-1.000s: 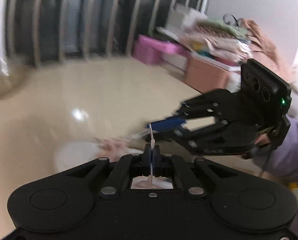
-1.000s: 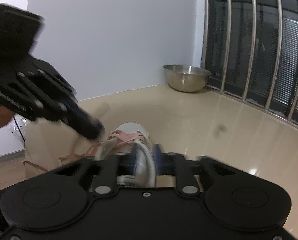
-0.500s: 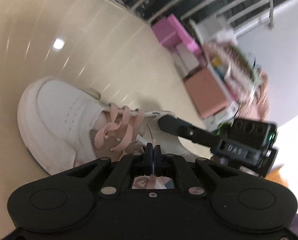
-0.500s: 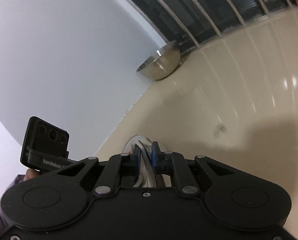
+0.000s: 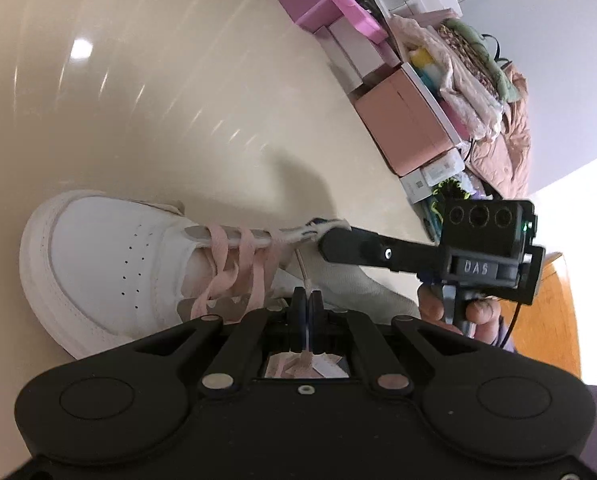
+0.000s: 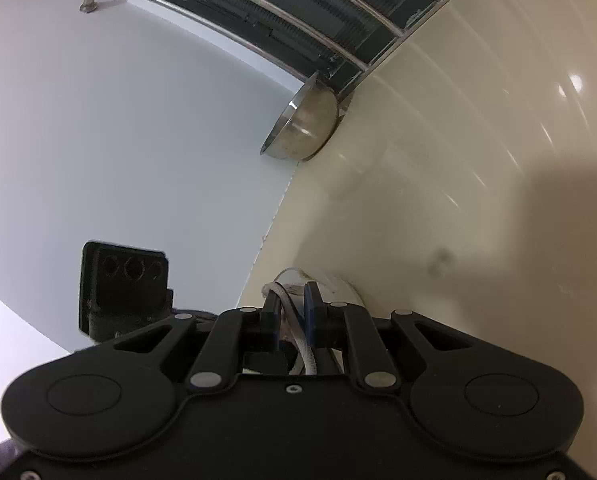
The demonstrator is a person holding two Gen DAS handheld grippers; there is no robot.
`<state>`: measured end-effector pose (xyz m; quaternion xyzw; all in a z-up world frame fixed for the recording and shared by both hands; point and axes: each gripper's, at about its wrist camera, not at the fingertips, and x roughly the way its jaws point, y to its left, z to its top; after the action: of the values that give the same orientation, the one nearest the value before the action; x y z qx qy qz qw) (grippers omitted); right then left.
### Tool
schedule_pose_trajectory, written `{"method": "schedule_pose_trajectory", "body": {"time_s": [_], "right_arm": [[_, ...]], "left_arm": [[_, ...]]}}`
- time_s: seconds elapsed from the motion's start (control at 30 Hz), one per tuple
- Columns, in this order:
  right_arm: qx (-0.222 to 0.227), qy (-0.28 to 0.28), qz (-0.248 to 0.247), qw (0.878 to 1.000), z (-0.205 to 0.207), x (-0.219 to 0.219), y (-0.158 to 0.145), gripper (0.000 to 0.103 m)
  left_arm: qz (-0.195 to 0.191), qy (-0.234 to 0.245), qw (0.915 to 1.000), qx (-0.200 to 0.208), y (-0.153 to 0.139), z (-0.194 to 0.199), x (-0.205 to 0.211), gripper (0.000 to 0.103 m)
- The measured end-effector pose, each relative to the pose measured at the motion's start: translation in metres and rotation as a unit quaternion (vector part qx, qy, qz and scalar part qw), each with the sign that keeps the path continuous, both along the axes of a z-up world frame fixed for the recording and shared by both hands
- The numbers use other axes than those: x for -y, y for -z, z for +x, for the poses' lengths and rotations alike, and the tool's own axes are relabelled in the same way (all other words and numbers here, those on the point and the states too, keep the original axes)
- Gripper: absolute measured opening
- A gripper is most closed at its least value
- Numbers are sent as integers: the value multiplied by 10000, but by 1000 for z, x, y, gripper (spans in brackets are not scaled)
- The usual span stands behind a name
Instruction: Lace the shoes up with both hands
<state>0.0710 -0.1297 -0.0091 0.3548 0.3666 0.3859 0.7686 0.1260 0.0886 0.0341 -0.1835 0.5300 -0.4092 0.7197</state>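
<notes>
On the glossy beige floor (image 5: 178, 92) the white leather sneaker (image 5: 110, 264) lies with its toe toward my left and its length running across my left view. My left gripper (image 5: 307, 300) is clenched on the pale pink flat lace's (image 5: 304, 276) tip, ready to thread; my right gripper (image 6: 292, 304) pinches the eyelet flap, steadying the sneaker.

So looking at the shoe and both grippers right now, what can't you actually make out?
- Left wrist view: the heel of the white shoe is hidden behind the left gripper body.
- Left wrist view: where the pink lace end enters an eyelet is too small to tell.
- Right wrist view: most of the shoe is hidden by the right gripper; only a sliver between its jaws shows.
- Right wrist view: the steel bowl shows only its outside, contents unseen.
</notes>
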Motion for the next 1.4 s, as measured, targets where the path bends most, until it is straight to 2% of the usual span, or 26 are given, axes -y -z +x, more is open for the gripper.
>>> {"method": "schedule_pose_trajectory", "body": {"time_s": [0.1, 0.17, 0.33, 0.47, 0.53, 0.67, 0.73, 0.8, 0.9, 0.97, 1.03, 1.13, 1.17, 1.2, 1.3, 1.4], "right_arm": [[-33, -3, 53, 10000, 1, 0, 1, 12], [-103, -13, 172, 9998, 1, 2, 4, 12], [-272, -2, 449, 9986, 2, 7, 12, 12], [-371, 50, 579, 9976, 2, 9, 16, 12], [-289, 72, 500, 9983, 0, 6, 14, 12], [304, -37, -170, 9994, -11, -5, -4, 13], [643, -86, -552, 9964, -19, -11, -15, 16], [733, -169, -574, 9955, -18, -7, -20, 21], [391, 69, 432, 9983, -3, 13, -10, 35], [116, 16, 351, 9993, 10, 7, -6, 34], [-82, -290, 159, 9994, 18, -9, -1, 33], [-130, -440, 225, 9987, 19, -19, 3, 18], [-124, -423, 207, 9988, 18, -20, 2, 7], [-54, -426, 172, 9989, 17, -21, 1, 1], [241, -346, -44, 9991, 9, -25, -8, 0], [189, -9, 67, 9998, 0, -25, -5, 0]], "left_arm": [[-65, -128, 9999, 8, 0, 5, -2, 3], [-15, -221, 9997, 102, 0, 8, -8, 3], [190, -48, 9990, 405, -4, 3, -2, 4], [322, -192, 9979, 528, -5, -3, -1, 3], [451, -236, 9966, 643, -8, -6, 3, 3], [544, -261, 9953, 763, -10, -7, 7, 3], [525, -235, 9952, 794, -9, -7, 8, 3], [500, -269, 9952, 800, -9, -8, 7, 3], [495, -279, 9951, 809, -8, -7, 7, 3], [501, -284, 9951, 804, -8, -7, 8, 3], [509, -296, 9951, 799, -8, -7, 8, 3], [513, -338, 9951, 779, -8, -8, 8, 3], [513, -349, 9951, 768, -8, -8, 8, 3], [512, -359, 9952, 757, -8, -7, 8, 3], [561, -391, 9946, 775, -10, -8, 8, 3], [1027, -441, 9887, 1002, -28, -20, 14, 6]]}}
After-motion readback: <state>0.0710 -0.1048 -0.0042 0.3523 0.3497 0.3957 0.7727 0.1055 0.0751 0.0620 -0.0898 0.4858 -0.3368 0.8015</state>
